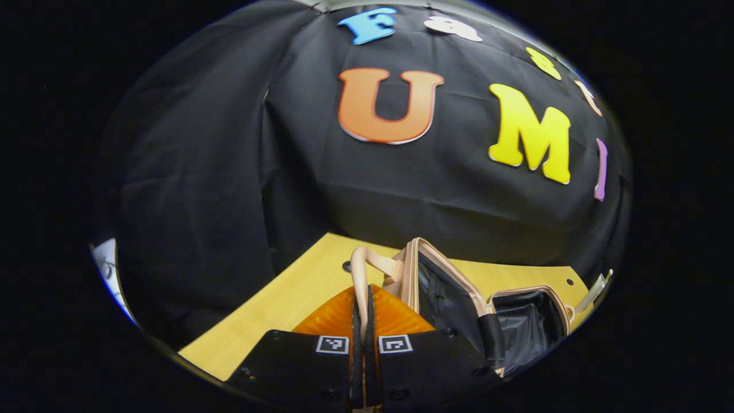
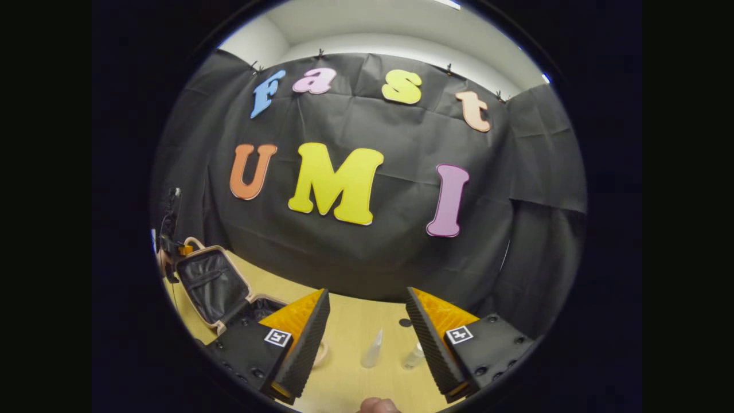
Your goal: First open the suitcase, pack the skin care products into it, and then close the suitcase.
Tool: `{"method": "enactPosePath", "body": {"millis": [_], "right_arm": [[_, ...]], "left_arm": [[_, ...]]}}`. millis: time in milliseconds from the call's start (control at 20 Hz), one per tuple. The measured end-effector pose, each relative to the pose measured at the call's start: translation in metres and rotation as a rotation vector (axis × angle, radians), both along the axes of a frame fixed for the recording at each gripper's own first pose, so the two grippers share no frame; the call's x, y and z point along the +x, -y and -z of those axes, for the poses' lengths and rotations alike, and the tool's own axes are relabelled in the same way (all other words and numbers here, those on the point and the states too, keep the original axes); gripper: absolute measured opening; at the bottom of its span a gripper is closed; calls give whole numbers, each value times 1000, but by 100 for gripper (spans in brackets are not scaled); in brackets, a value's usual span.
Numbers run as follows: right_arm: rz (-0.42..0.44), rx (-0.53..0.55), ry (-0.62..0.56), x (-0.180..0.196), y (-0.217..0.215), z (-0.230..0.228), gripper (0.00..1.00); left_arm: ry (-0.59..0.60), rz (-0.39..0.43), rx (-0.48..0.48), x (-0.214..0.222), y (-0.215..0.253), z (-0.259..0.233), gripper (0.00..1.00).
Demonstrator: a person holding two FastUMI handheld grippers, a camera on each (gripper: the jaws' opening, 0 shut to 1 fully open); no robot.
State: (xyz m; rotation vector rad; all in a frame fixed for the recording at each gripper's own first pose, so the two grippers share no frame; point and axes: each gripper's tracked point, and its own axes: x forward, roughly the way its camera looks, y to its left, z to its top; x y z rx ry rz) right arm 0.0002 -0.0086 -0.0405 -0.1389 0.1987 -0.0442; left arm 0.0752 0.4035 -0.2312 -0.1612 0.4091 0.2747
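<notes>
Pale wood bench [image 1: 287, 298] carries the suitcase [image 1: 459, 298], and in the left gripper view the left claw [image 1: 362, 321] is pinched tight on the beige handle strap [image 1: 360, 275], both fingers pressing the strap between them. From that grip the lid [image 1: 441, 287] stands up, dark lining showing, with the lower half [image 1: 530, 321] lying open just beside it. The worry here: the strap is thin and soft, so if it slides out of the pinch the lid could drop shut or flop right over

In the right gripper view the right claw [image 2: 367, 332] hangs wide apart with nothing in it, above the bench [image 2: 355, 321]. Between its fingers lie two small clear bottles [image 2: 371, 349] close together, well apart from the suitcase [image 2: 212, 284], which sits off at the left edge with its lid raised. They look light and slick, lying on their sides as far as I can tell, so a closing claw might skid one away or catch both at once
</notes>
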Motion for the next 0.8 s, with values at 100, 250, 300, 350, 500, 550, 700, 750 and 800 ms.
{"method": "enactPosePath", "body": {"millis": [100, 250, 300, 350, 500, 550, 700, 750, 800], "right_arm": [[14, -12, -18, 1, -1, 4, 79], [18, -24, -33, 5, -8, 7, 79], [16, -23, -36, 7, -10, 8, 79], [14, -24, -36, 9, -14, 8, 79], [-1, -14, -40, 13, -21, 10, 79], [-6, -9, -41, 14, -22, 11, 79], [-12, 12, -41, 18, -19, 14, 79], [-12, 22, -37, 19, -15, 14, 79], [-11, 34, -33, 21, -11, 15, 79]], "left_arm": [[-71, -13, -70, -5, -11, 40, 5], [-132, -20, -142, -13, -19, 79, 5], [-137, -25, -171, -11, -20, 88, 5], [-151, -37, -181, -12, -22, 96, 5], [-219, -52, -115, -25, -29, 107, 11], [-222, -54, -85, -25, -33, 104, 28], [-172, -52, -26, -25, -29, 67, 66], [-136, -52, -11, -25, -22, 51, 83], [-100, -44, -7, -26, -7, 28, 99]]}}
